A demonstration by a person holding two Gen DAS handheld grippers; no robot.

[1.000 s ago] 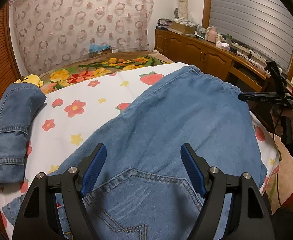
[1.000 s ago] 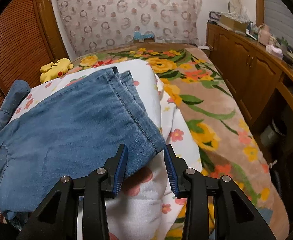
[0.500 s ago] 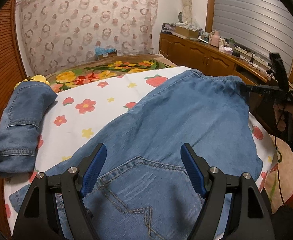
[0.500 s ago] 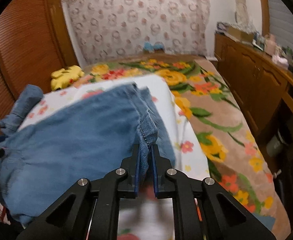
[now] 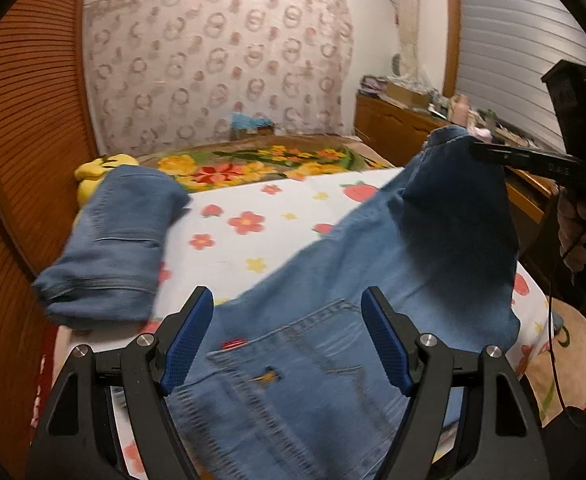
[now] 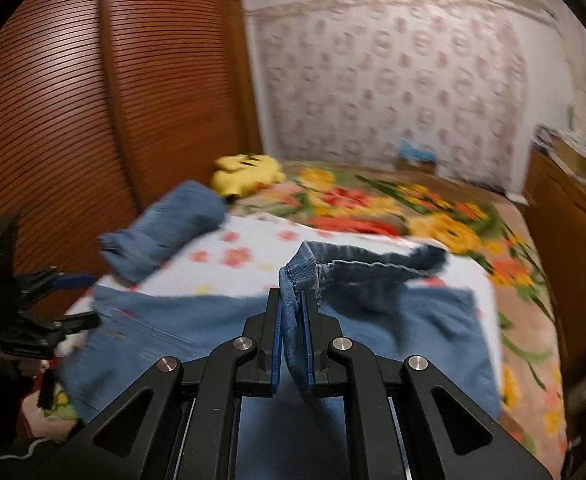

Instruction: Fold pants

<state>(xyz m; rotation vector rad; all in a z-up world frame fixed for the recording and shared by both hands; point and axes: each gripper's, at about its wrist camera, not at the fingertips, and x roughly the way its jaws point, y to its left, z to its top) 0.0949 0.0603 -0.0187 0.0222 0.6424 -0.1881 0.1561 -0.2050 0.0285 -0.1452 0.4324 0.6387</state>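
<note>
The right claw (image 6: 291, 344) pinches the hem of the soft, heavy denim pants (image 5: 373, 280); the left claw (image 5: 287, 340) gapes empty above the pocket near the bed's (image 5: 253, 236) edge.

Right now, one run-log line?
right hand-held gripper: shut on jeans hem, lifted | left hand-held gripper: open over pocket | folded jeans: aside
</note>
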